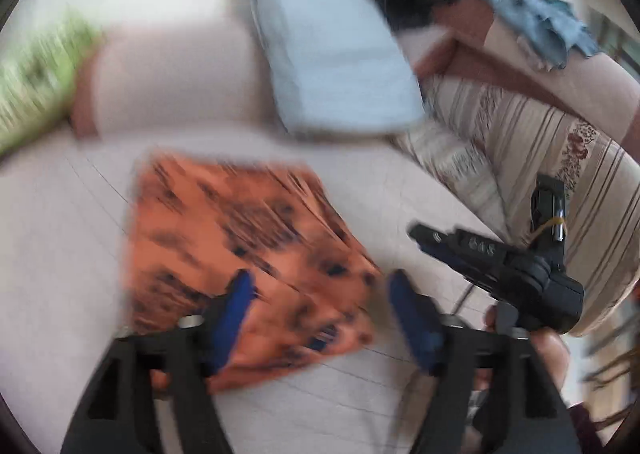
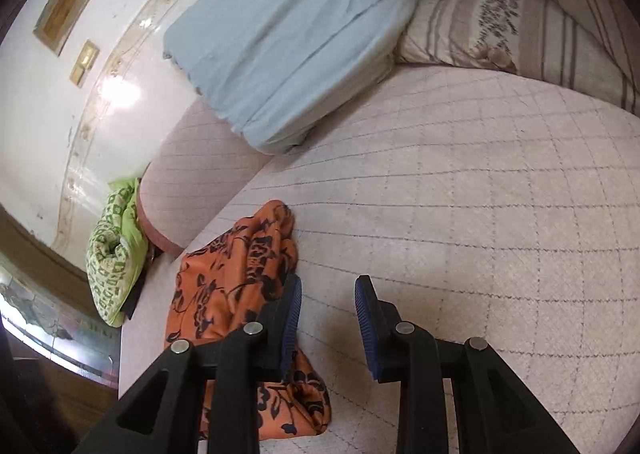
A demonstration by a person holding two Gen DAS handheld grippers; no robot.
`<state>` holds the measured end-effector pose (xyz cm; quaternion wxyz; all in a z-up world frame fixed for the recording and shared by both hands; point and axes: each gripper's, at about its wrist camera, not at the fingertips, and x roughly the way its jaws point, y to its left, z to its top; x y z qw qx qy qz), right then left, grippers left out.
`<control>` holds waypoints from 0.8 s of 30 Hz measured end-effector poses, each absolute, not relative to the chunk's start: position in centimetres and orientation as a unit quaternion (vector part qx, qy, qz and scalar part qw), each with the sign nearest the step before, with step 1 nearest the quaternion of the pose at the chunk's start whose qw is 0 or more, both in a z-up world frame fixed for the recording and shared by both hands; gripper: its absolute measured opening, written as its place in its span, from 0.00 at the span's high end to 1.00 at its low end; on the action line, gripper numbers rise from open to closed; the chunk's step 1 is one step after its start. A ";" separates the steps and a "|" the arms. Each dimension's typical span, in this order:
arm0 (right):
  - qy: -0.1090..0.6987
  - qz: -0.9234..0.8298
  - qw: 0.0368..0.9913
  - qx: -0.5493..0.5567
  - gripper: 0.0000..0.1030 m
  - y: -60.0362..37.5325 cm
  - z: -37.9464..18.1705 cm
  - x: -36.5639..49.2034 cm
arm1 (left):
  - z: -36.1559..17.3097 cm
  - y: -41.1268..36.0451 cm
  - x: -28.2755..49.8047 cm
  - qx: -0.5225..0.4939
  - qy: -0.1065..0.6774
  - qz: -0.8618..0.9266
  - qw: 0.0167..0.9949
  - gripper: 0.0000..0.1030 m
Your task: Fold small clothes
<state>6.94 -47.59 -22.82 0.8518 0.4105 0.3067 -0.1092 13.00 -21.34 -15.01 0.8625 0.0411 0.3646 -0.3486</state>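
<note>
An orange cloth with a black floral print (image 2: 240, 294) lies on a quilted sofa seat (image 2: 460, 214), partly folded into a rough rectangle, its near edge bunched and rumpled. The left gripper (image 1: 320, 294) hangs over it with its blue-padded fingers (image 1: 236, 310) spread apart and nothing between them; the cloth sits under and ahead of the left finger, with its right edge ending short of the other finger. The right gripper (image 2: 328, 314) is likewise open and empty, the cloth touching or just beside the outside of its left finger, bare seat ahead of the gap. Both tools appear poised at the garment's opposite edges, probably to take hold for the next fold. The left view is smeared, so finer creases cannot be read there. Ahead of the fingers, a folded pale blue garment (image 2: 288, 50) rests on the sofa arm, likely a finished piece set aside. Striped cushions (image 2: 520, 30) lie ahead to the right, and a green patterned bundle (image 2: 116, 250) sits beyond the seat's left end.
</note>
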 end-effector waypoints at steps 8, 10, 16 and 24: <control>0.239 0.043 0.919 0.310 0.70 -39.7 -17.6 7.5 | -16.8 -15.4 17.0 0.096 0.390 -0.216 0.890 0.21; 0.247 0.076 0.922 0.290 0.70 -37.6 -17.4 8.2 | -19.0 -15.3 18.1 0.099 0.417 -0.203 0.881 0.21; 0.460 -0.011 0.829 0.319 0.72 -38.0 -26.3 12.3 | -26.7 -15.0 20.1 0.090 0.529 -0.181 0.824 0.18; 0.407 0.026 0.818 0.405 0.71 -40.8 -24.4 11.1 | -20.8 -14.8 20.6 0.075 0.473 -0.221 0.849 0.19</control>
